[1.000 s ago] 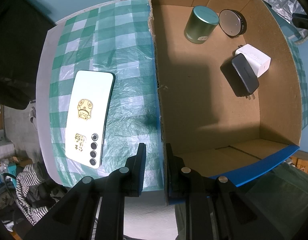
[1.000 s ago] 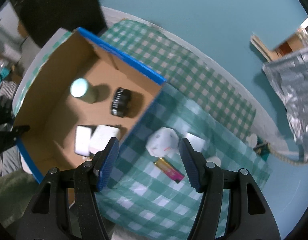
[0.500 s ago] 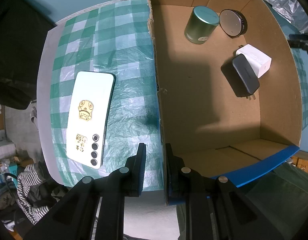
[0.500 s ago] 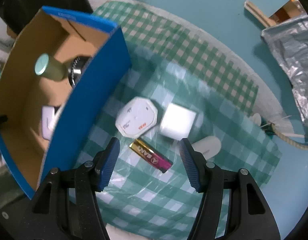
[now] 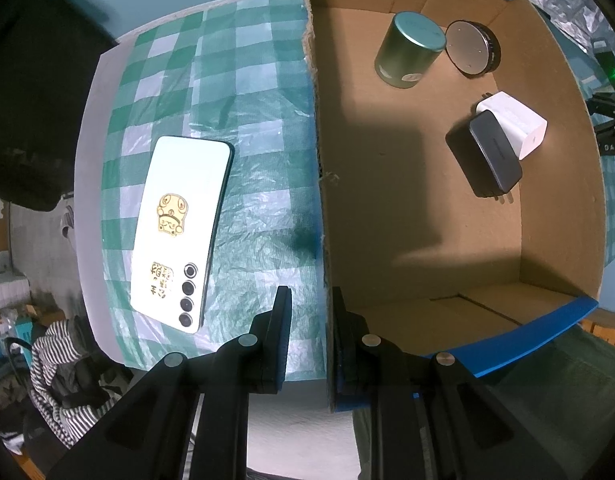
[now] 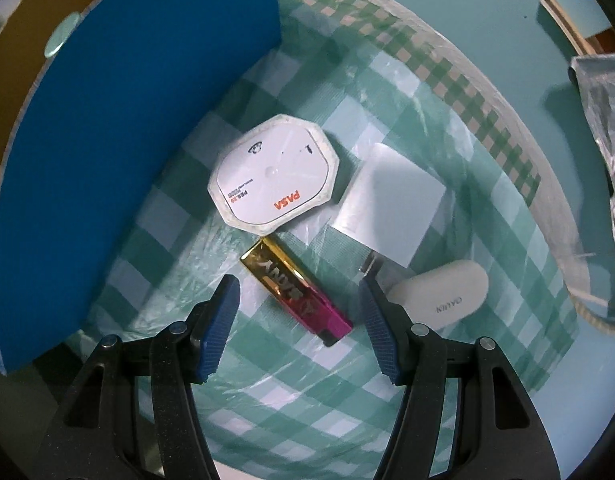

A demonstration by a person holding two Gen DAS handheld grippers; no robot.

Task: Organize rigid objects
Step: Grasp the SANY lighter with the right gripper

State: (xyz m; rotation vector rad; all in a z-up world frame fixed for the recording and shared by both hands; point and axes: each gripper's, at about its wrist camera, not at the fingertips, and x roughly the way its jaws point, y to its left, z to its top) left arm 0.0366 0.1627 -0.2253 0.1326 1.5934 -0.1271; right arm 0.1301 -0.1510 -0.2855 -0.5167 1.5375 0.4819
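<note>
Below, gold-pink bar (image 6: pixel 296 289) diagonal, pink end lower right, between open right jaws.

Home setting: table w/ checked plastic cloth (image 5: pixel 243 92), striped clothes (image 5: pixel 55 364) piled beside it, teal floor (image 6: pixel 467 4).

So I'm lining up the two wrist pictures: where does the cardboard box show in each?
Left wrist: the cardboard box fills the right half, open top toward the camera; the left gripper is shut on its near wall.
Right wrist: only its blue outer wall shows, upper left.
Shared landmark: the green checked tablecloth under the box.
</note>
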